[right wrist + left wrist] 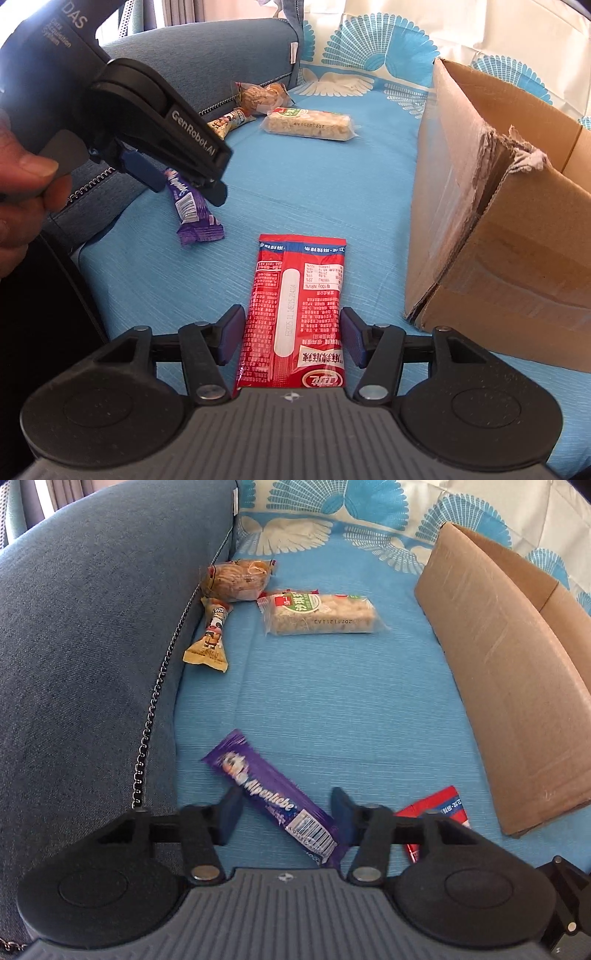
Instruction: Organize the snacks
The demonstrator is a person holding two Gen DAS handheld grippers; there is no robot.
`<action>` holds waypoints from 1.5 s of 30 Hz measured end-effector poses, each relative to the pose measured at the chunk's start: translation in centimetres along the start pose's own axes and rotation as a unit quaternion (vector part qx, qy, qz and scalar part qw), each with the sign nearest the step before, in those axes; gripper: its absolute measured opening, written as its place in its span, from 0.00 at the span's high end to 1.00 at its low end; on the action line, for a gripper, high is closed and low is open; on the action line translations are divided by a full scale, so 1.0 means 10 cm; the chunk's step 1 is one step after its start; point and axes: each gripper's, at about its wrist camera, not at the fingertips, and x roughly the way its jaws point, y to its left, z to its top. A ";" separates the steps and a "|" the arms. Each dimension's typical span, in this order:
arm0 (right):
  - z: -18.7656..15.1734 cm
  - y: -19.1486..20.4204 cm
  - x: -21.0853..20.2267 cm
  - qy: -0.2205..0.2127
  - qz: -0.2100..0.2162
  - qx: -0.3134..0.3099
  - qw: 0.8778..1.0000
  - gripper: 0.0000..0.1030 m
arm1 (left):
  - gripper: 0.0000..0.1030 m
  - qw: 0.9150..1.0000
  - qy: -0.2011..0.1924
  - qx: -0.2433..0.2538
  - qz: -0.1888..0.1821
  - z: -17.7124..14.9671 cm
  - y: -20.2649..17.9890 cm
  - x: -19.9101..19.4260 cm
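My left gripper [286, 812] is open, its jaws either side of a purple Alpenliebe bar [273, 801] lying on the blue sheet. It also shows in the right wrist view [184, 181] over the same bar [194, 214]. My right gripper [290, 332] is open around a red snack packet [295, 306] lying flat; the pads do not press it. The packet's corner shows in the left wrist view [439, 808]. A rice-crisp bar [321, 614], a round nut cake [236, 581] and a small beige candy pack [212, 637] lie further back.
An open cardboard box [509, 229] stands on the right, its near corner torn; it also shows in the left wrist view [506, 672]. A blue-grey cushion [85, 646] with a chain [155, 705] borders the left. Patterned pillows lie behind.
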 end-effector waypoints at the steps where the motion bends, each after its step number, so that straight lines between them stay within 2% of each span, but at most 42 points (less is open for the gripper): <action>1: 0.00 -0.01 0.00 0.000 0.000 0.000 1.000 0.43 | 0.70 1.000 -0.003 0.001 -0.001 0.00 0.00 -0.01; 2: 0.00 -0.01 0.00 0.000 0.000 0.001 1.000 0.43 | 0.82 1.000 -0.005 0.001 -0.005 -0.01 0.00 -0.01; 5: 0.00 -0.01 0.00 -0.001 0.000 0.002 1.000 0.42 | 0.86 1.000 -0.016 -0.005 -0.009 -0.01 0.01 -0.04; 10: 0.00 -0.02 -0.01 -0.003 -0.001 0.003 1.000 0.42 | 0.87 0.999 -0.025 -0.008 -0.022 -0.01 0.02 -0.09; 14: 0.00 -0.02 0.00 -0.005 -0.005 0.005 1.000 0.42 | 0.85 0.999 -0.006 0.018 -0.036 -0.01 -0.05 -0.05; 16: 0.00 0.01 0.01 -0.004 -0.009 0.000 1.000 0.42 | 0.80 0.999 0.003 0.031 -0.035 -0.01 -0.09 -0.02; 22: -0.01 0.01 0.00 -0.004 -0.010 -0.001 1.000 0.42 | 0.80 0.999 0.013 0.047 -0.024 -0.03 -0.14 0.04; 27: -0.01 0.04 0.00 -0.006 -0.010 -0.011 1.000 0.47 | 0.81 0.999 0.023 0.042 -0.022 -0.02 -0.13 0.07; 32: -0.05 0.08 -0.03 -0.015 -0.016 -0.037 0.999 0.52 | 0.85 0.999 0.007 0.039 -0.019 -0.02 -0.13 0.04; 45: -0.08 0.14 -0.20 -0.049 -0.019 -0.059 0.997 0.54 | 0.86 0.998 -0.047 -0.008 -0.051 -0.04 0.04 -0.19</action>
